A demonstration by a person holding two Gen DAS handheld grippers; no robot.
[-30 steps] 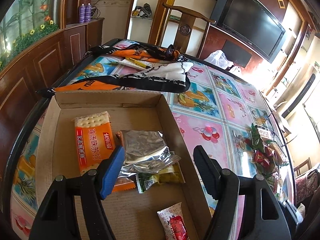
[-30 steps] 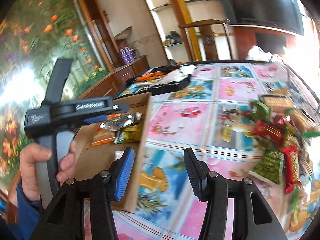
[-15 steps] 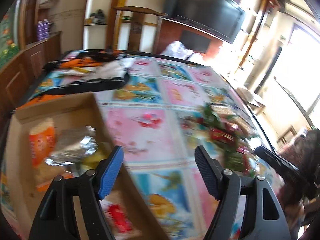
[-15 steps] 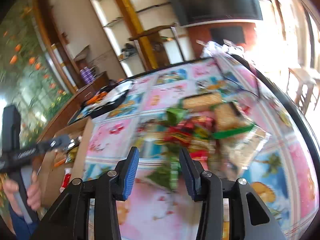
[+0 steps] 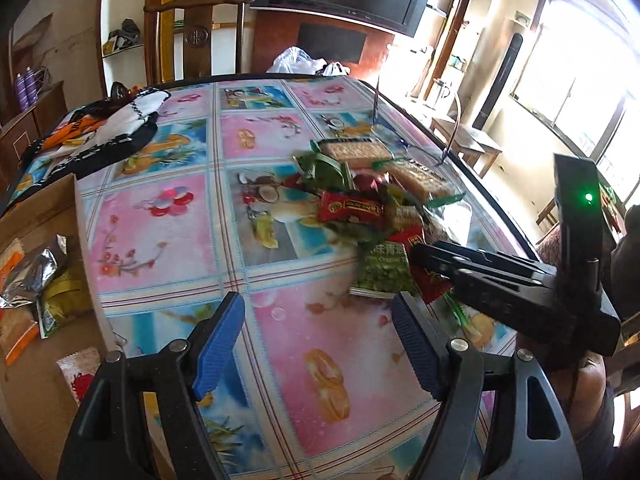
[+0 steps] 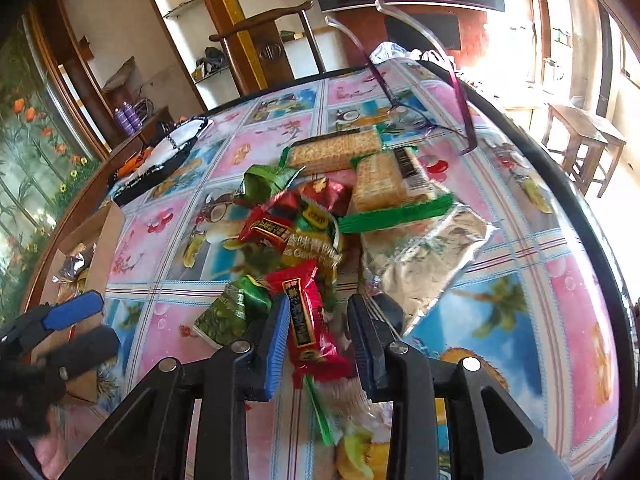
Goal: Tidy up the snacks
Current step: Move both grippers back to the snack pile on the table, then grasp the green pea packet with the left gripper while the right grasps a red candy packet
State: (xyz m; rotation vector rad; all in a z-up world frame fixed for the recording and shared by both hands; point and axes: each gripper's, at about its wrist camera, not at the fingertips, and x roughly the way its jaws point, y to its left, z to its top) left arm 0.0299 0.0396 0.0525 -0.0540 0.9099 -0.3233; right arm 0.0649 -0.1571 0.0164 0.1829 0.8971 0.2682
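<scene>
A pile of snack packets (image 5: pixel 372 204) lies on the patterned tablecloth, also in the right wrist view (image 6: pixel 320 216). My right gripper (image 6: pixel 318 336) is open, its jaws on either side of a red snack packet (image 6: pixel 306 320) at the near edge of the pile. A green packet (image 6: pixel 232 312) lies just left of it. My left gripper (image 5: pixel 320 344) is open and empty over bare tablecloth, between the pile and a cardboard box (image 5: pixel 44 216) that holds several packets, among them a silver one (image 5: pixel 36 268).
Two cracker packs (image 6: pixel 336 150) and a clear foil bag (image 6: pixel 424 252) lie at the pile's far side. Glasses (image 6: pixel 424 120) rest behind them. A black, white and orange bag (image 5: pixel 100 136) lies at the far left. A wooden chair (image 5: pixel 196 36) stands beyond the table.
My left gripper has swung right, from over the box to over the tablecloth. My right gripper has moved from the box's edge to the pile and now straddles the red packet.
</scene>
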